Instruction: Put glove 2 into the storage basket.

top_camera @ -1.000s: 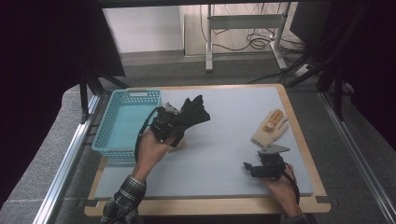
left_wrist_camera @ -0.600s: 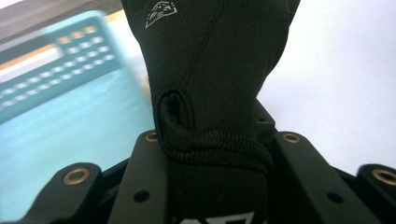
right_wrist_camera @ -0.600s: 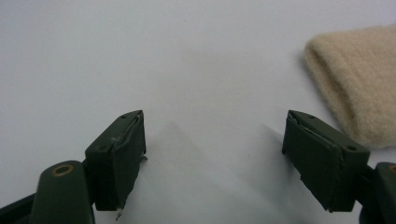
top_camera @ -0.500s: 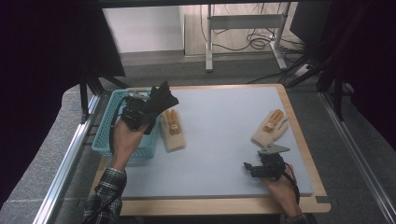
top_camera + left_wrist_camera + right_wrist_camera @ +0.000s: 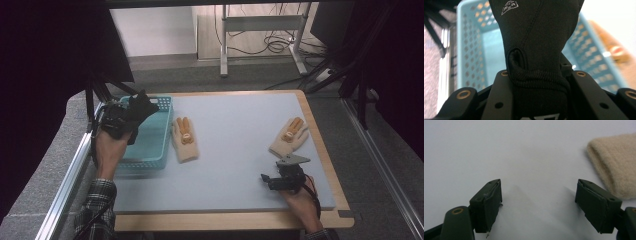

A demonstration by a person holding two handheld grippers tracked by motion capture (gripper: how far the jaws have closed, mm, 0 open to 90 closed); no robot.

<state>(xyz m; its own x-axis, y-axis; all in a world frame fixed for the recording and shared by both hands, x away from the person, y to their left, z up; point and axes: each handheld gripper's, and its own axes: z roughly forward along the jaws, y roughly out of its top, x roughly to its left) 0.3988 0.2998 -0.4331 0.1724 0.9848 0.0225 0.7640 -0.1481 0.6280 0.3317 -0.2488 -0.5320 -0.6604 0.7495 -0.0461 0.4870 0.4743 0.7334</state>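
A black glove (image 5: 141, 105) hangs over the teal basket (image 5: 152, 150) at the table's left, with my left gripper (image 5: 122, 120) shut on its cuff. In the left gripper view the glove (image 5: 536, 37) rises between the two jaws, and the basket (image 5: 471, 50) lies below it. One beige glove with orange fingertips (image 5: 185, 140) lies flat just right of the basket. A second beige glove (image 5: 290, 136) lies at the right. My right gripper (image 5: 267, 180) rests low near the front edge, open and holding nothing (image 5: 539, 200), with the beige glove's cuff (image 5: 614, 160) to its right.
The grey mat (image 5: 235, 150) sits in a wooden frame (image 5: 225, 220). A metal rail (image 5: 70, 175) runs along the left side. Beyond the table stand a desk frame and cables (image 5: 270, 40) on the floor.
My left hand has carried the black glove leftward from the table's middle to above the basket, uncovering the beige glove beside it. The right hand has stayed put.
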